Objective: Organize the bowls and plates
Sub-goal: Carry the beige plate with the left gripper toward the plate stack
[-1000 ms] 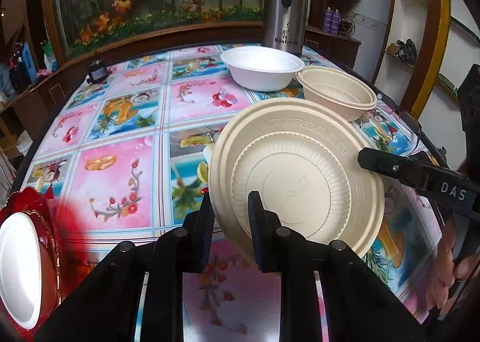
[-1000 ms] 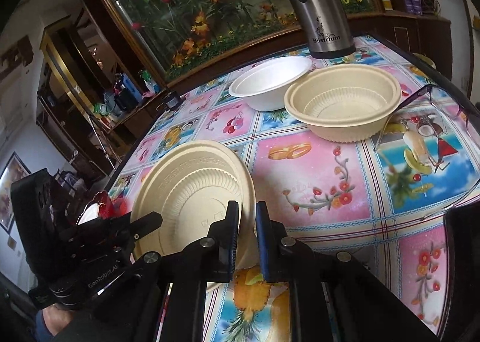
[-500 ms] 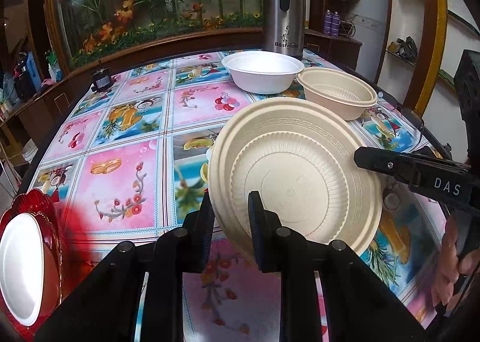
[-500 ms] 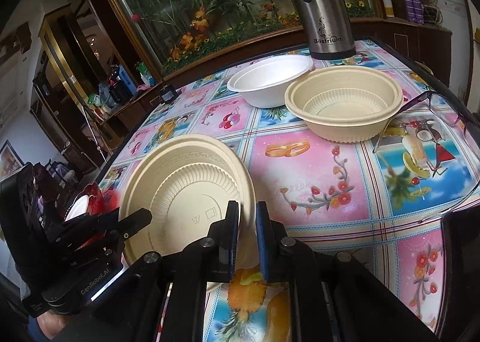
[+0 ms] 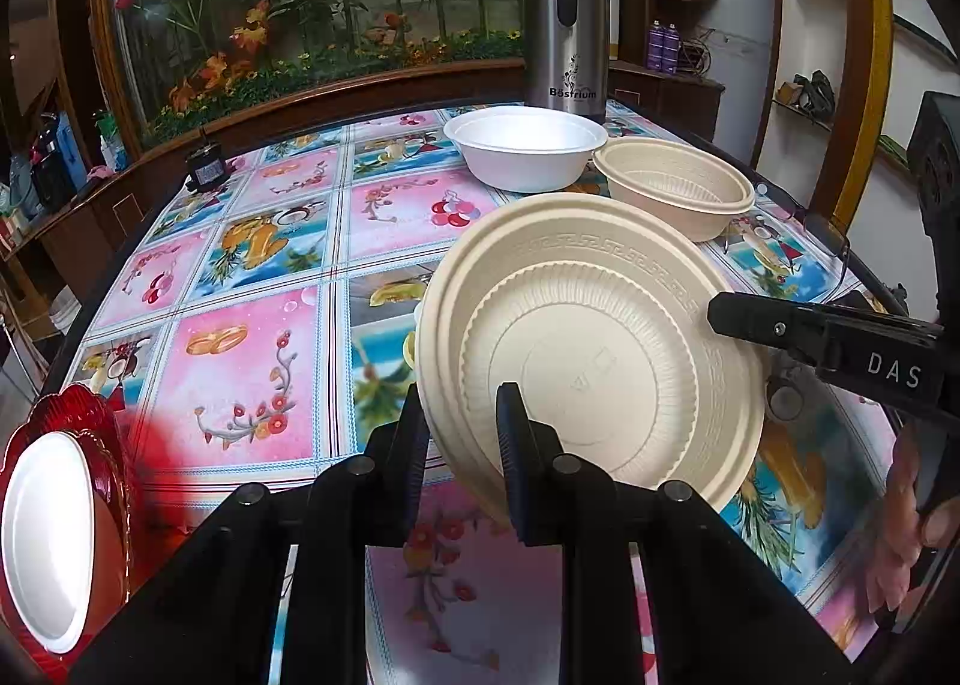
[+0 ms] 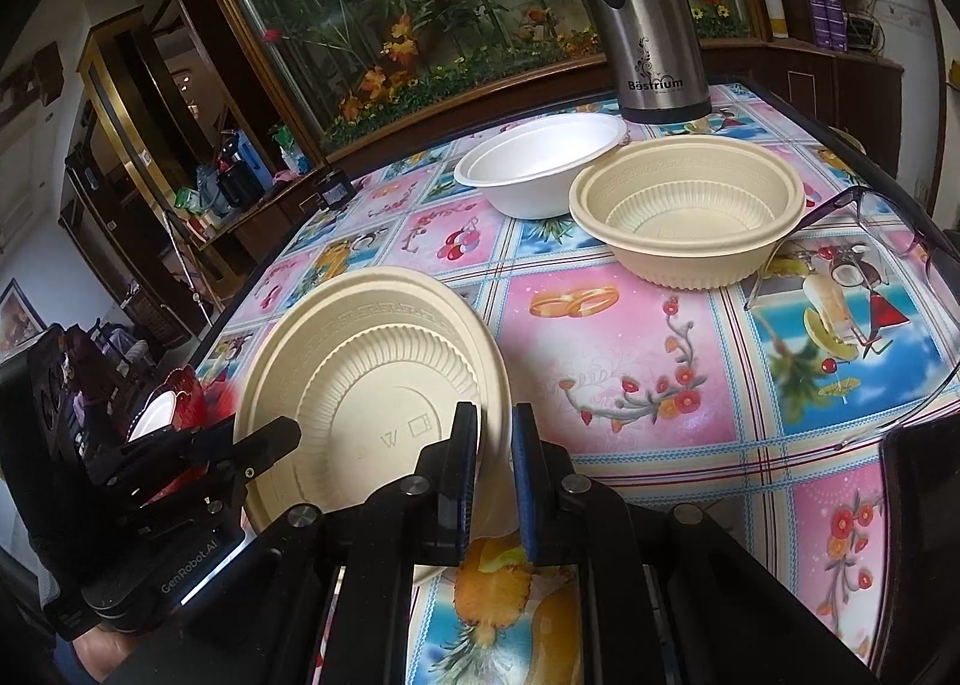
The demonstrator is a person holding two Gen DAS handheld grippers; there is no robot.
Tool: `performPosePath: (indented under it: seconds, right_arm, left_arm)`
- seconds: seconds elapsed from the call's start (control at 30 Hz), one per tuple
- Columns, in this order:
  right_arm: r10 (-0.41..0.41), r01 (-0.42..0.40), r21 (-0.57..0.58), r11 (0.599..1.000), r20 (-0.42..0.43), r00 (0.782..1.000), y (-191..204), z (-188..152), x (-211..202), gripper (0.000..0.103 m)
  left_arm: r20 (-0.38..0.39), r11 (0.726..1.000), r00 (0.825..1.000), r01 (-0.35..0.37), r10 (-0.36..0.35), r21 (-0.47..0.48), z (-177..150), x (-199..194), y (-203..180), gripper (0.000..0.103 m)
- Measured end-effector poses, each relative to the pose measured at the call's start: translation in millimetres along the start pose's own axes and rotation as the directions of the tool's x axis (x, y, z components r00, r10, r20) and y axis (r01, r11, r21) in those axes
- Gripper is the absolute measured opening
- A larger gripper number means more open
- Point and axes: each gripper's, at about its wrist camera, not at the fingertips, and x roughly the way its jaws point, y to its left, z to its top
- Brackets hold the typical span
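Note:
A beige ribbed plate hangs tilted above the patterned table, gripped on opposite rims. My left gripper is shut on its near left rim. My right gripper is shut on the opposite rim, and its finger reaches in from the right in the left wrist view. The plate faces the right wrist camera too, with the left gripper at its far edge. Farther back stand a beige bowl and a white bowl, side by side.
A red plate with a white plate in it sits at the table's near left edge. A steel thermos stands behind the bowls. Glasses lie right of the beige bowl. A small black object is far left.

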Motion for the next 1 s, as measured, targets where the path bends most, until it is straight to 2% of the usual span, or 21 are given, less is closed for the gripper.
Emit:
performPosePath:
  seconds: [1.0]
  right_arm:
    - [0.02,-0.019,-0.029,0.999,0.037,0.999,6.3,0.8,-7.7,0.012]
  left_arm:
    - [0.025,1.0,0.999,-0.021,0.022,-0.002,2.5,-13.3,1.5,0.019]
